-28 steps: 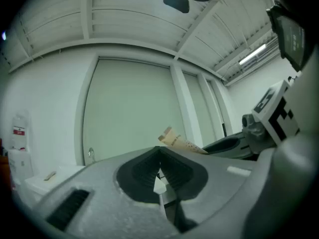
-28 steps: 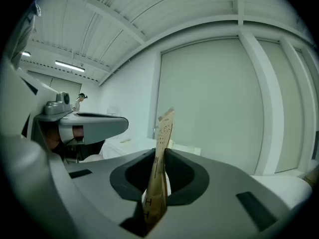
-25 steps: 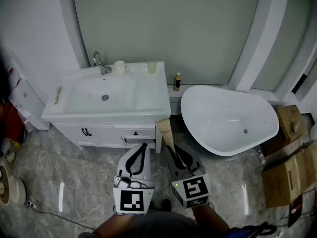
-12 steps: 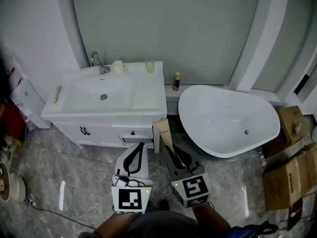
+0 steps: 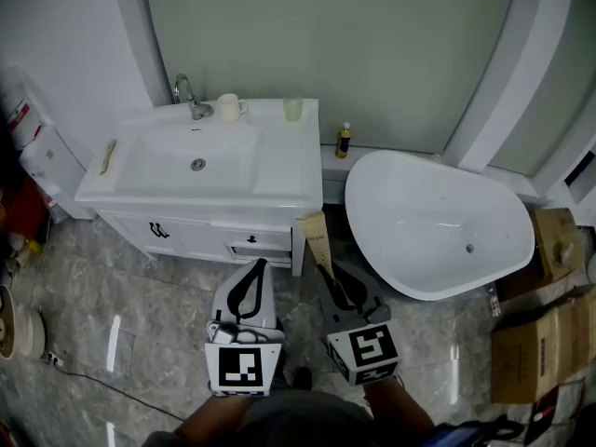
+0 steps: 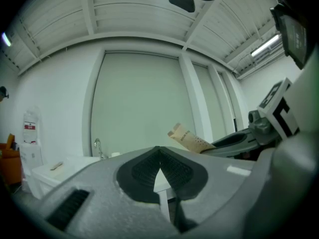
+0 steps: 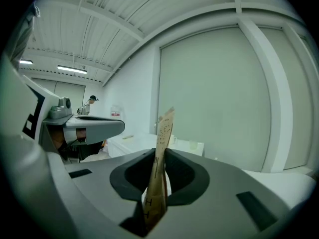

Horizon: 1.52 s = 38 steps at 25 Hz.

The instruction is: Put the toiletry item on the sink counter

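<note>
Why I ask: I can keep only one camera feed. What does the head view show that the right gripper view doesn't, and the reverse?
Only the head view: the marble floor, the cardboard boxes and the vanity drawers. Only the right gripper view: the ceiling strip lights, a distant person, and a close look at the right gripper with its jaws shut on the tube. Both: the tube, the sink counter, the mug on it, and the left gripper.
</note>
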Tool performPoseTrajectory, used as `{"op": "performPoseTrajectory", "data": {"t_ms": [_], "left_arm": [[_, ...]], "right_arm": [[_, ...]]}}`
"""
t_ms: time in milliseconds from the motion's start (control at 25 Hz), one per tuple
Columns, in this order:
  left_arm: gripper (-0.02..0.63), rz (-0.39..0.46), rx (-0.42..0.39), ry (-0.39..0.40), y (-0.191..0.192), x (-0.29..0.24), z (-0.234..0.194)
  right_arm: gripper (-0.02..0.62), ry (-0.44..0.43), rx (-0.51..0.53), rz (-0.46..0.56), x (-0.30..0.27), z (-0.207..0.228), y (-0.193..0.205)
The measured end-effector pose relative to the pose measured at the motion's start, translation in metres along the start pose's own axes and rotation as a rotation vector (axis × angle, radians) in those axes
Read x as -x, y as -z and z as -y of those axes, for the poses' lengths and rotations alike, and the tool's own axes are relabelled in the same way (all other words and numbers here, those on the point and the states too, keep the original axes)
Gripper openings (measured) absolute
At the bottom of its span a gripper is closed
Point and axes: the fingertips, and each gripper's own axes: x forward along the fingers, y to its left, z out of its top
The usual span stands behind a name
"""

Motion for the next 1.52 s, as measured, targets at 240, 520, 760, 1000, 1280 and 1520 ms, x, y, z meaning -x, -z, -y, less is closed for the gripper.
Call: {"op": "performPoseTrajectory", "data": {"t_ms": [240,520,760,1000,1280,1520], "left_arm": [[0.011,-0.034,0.028,-0.001,0.021,-0.039,-0.037],[0.011,-0.044,0.041,0.026,0.034,-0.098,-0.081],[0.011,0.018,0.024,0.054,0.009,-0.138,-0.113],[0.011,0.099,0.038,0.073,-0.012,-0.163,-0.134],[0.011,0.124,0.027,0.091,-0.019,-0.184,-0.143],[0.011,0.068,0.038,0.103,-0.001,-0.202,-0.145]], "right_arm": [[0.058,0.002,-0.016,-0.032,-0.055,0.007,0.005],[0.06,0.007,-0.009,-0.053,-0.129,0.018,0.003],[0.06,0.044,0.013,-0.026,-0.169,0.031,-0.028],[0.058,0.083,0.042,0.011,-0.192,0.042,-0.053],[0.06,0.114,0.062,0.036,-0.206,0.054,-0.07],[0.06,0.124,0.04,0.006,-0.22,0.068,-0.059]]}}
